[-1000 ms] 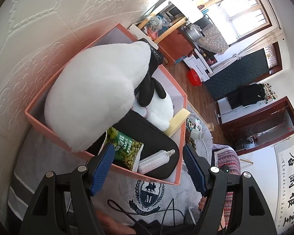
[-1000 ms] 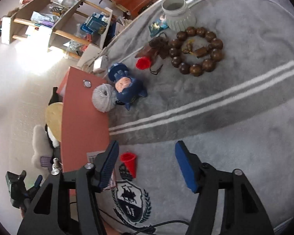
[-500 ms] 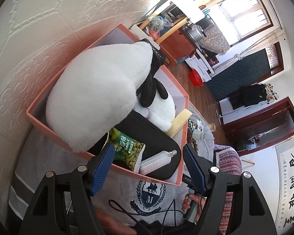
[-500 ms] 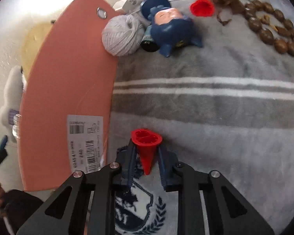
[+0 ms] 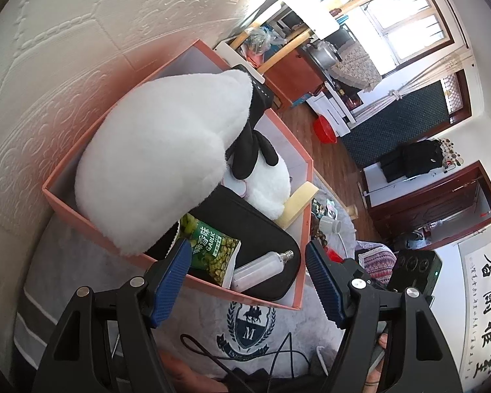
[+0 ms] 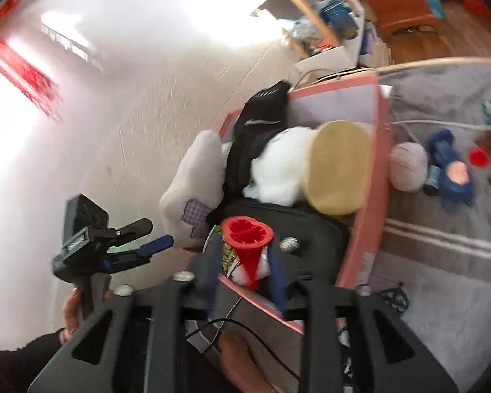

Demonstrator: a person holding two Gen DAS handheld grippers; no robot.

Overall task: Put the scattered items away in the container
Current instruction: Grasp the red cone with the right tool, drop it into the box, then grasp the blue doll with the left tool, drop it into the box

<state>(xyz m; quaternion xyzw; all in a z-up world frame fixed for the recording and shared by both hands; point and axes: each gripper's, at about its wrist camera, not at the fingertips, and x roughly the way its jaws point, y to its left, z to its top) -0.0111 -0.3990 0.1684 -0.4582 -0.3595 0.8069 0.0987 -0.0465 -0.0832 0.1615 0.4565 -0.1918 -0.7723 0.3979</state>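
My right gripper [image 6: 245, 271] is shut on a small red cone [image 6: 248, 245] and holds it above the near corner of the pink box [image 6: 370, 229]. The box [image 5: 298, 281] holds a white plush toy [image 5: 157, 163], a black case [image 5: 262, 229], a green snack packet [image 5: 212, 252], a clear bottle [image 5: 262, 267] and a yellow sponge [image 6: 338, 167]. My left gripper [image 5: 248, 278] is open and empty just in front of the box's near wall. It also shows in the right wrist view [image 6: 127, 242], left of the box.
On the grey rug [image 6: 442, 262] right of the box lie a yarn ball [image 6: 407, 170], a blue doll [image 6: 451, 173] and a red cap [image 6: 478, 157]. A white wall [image 5: 49, 65] stands behind the box. A cable [image 5: 232, 360] lies on the rug near me.
My right gripper closed on the red cone on the rug, lifted it and swung left over the box. My left gripper stayed open in front of the box.
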